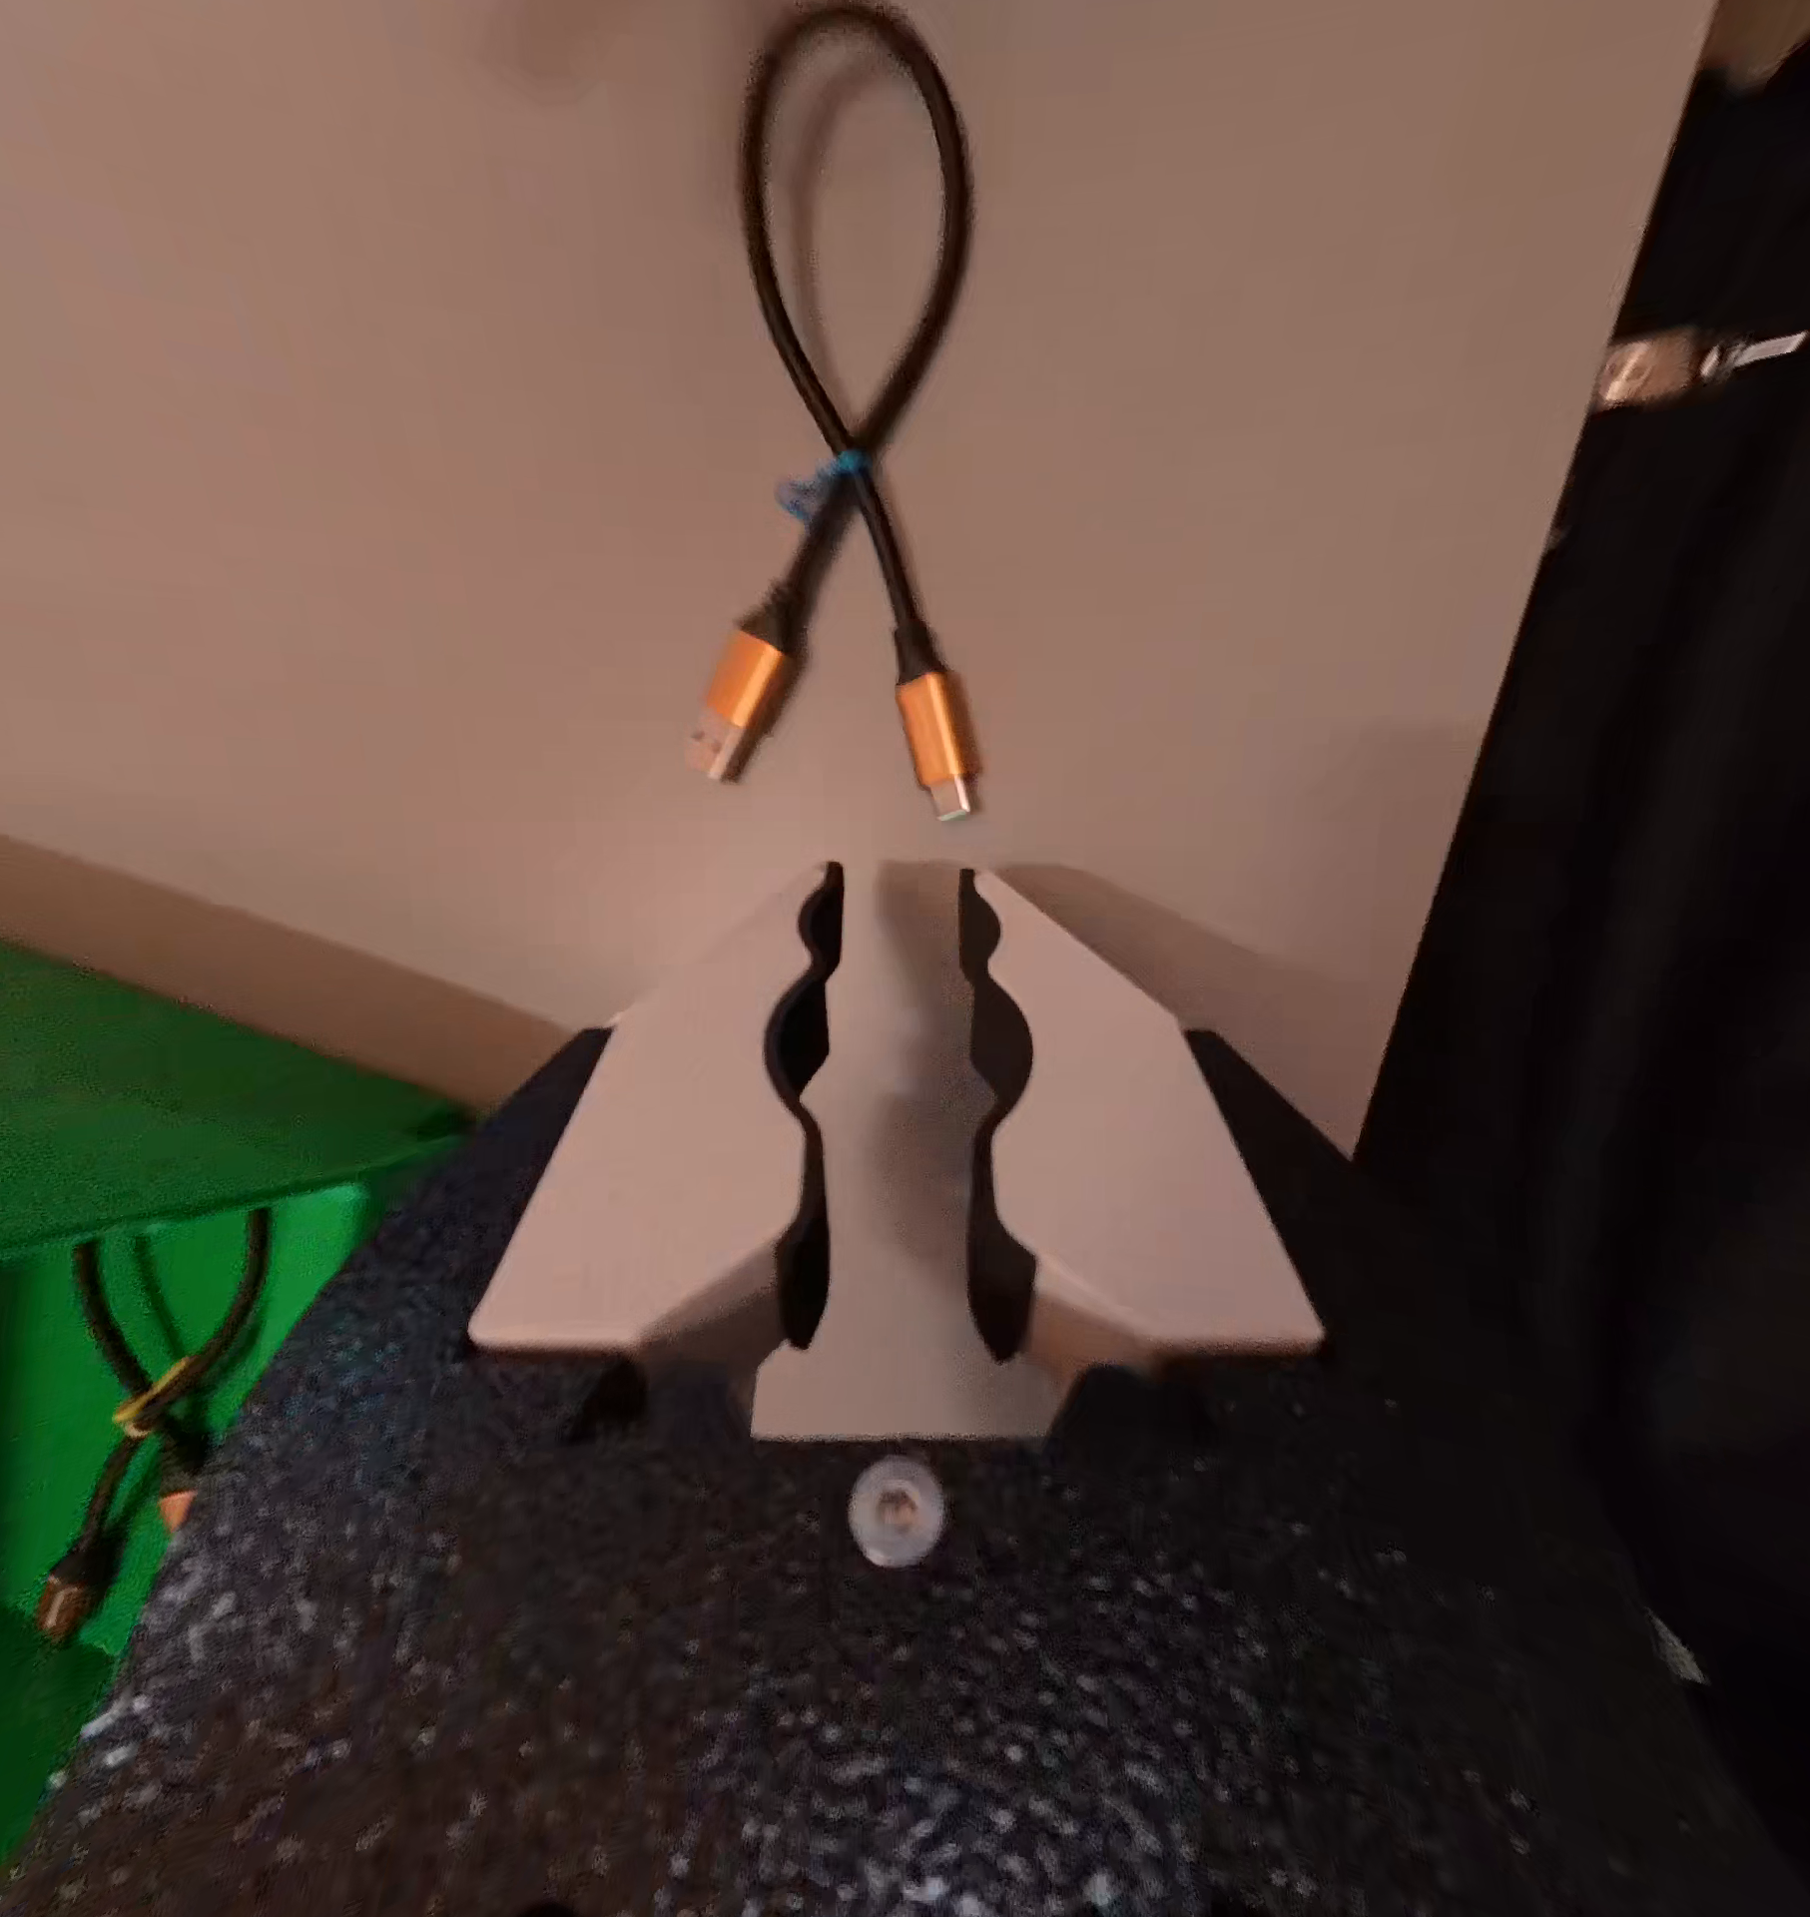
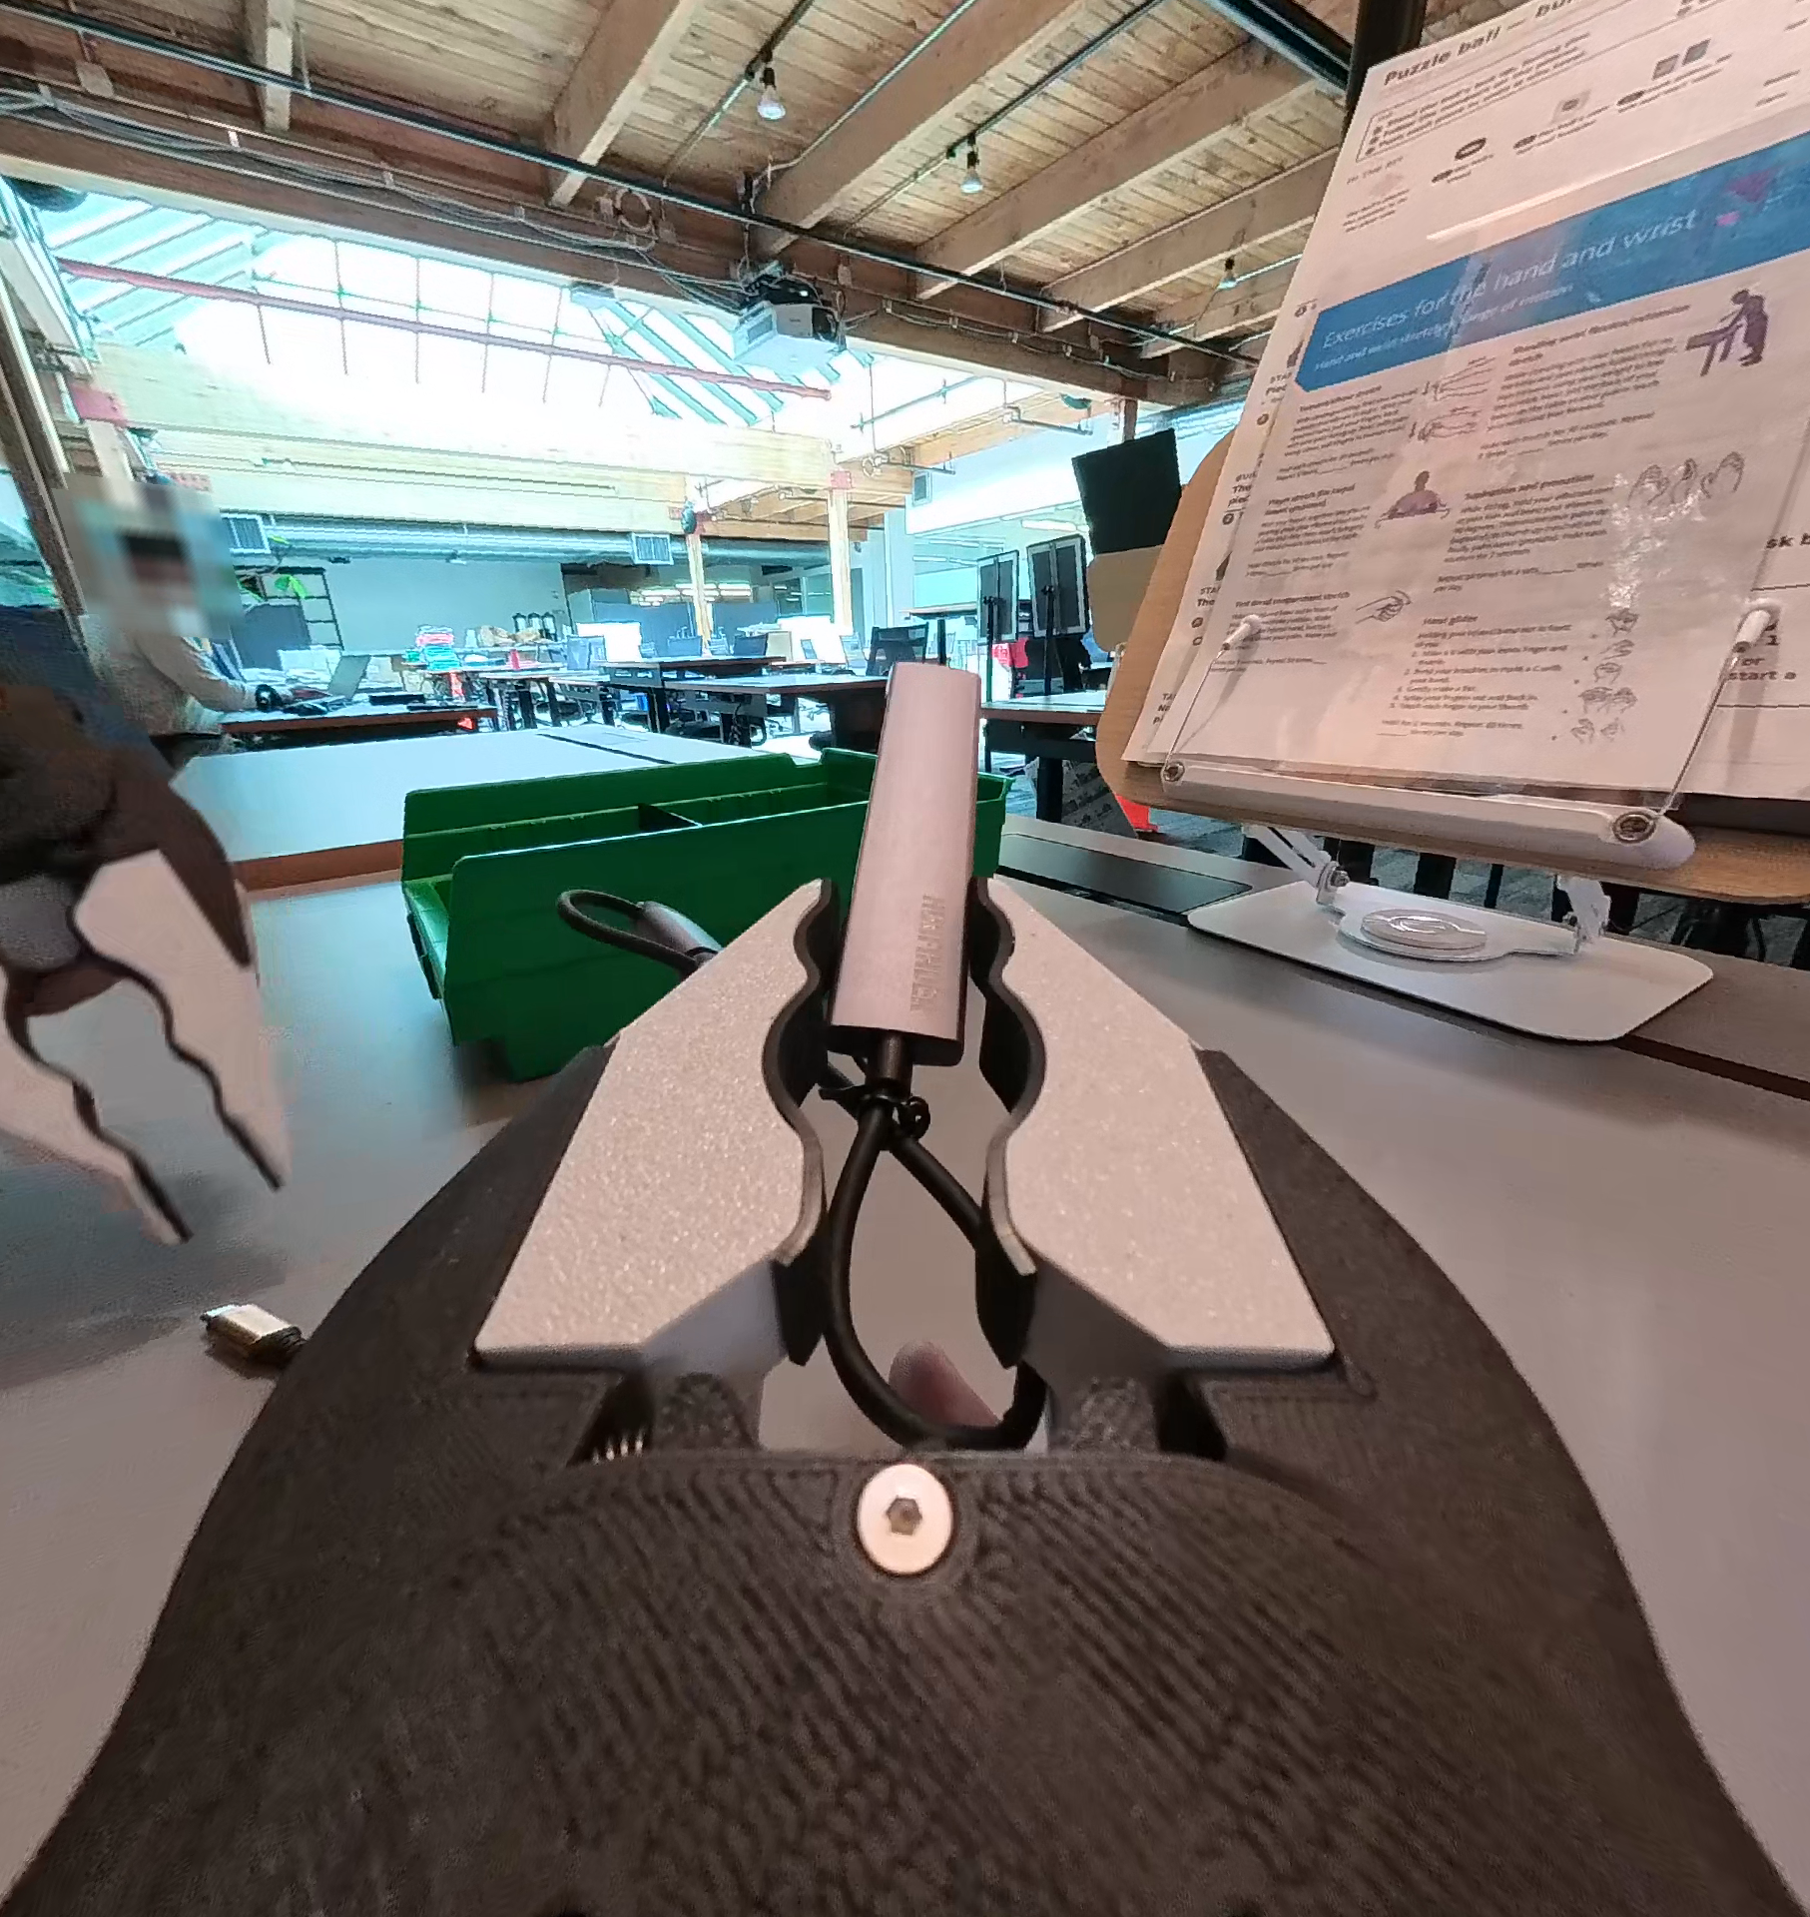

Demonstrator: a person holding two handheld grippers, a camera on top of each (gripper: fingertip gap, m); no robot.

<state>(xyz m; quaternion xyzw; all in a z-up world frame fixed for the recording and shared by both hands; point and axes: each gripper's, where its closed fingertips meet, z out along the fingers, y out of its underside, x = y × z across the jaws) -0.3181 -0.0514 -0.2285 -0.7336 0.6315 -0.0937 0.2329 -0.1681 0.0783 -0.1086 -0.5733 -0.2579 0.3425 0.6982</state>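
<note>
My left gripper point(image 1: 900, 877) is open and empty, hovering over the pale table point(image 1: 309, 467). Just ahead of its fingertips lies a black cable point(image 1: 854, 467), looped and bound with a blue tie, with two orange plugs point(image 1: 937, 726) pointing toward me. My right gripper point(image 2: 906, 892) is shut on a slim grey bar-shaped hub point(image 2: 911, 809), held upright and tilted slightly right. The hub's black cord point(image 2: 849, 1193) hangs in a tied loop between the fingers. The left gripper also shows at the left of the right wrist view point(image 2: 224, 1209), jaws apart, pointing down.
A green bin point(image 2: 610, 892) stands behind the grippers; it also shows in the left wrist view point(image 1: 102, 1120), holding a second black cable with a yellow tie point(image 1: 154, 1400). A document stand point(image 2: 1450, 934) is at right. A small metallic plug point(image 2: 247, 1338) lies on the table. A dark object point(image 1: 1658, 934) fills the right side. About 25 cm separates my left fingertips from my right.
</note>
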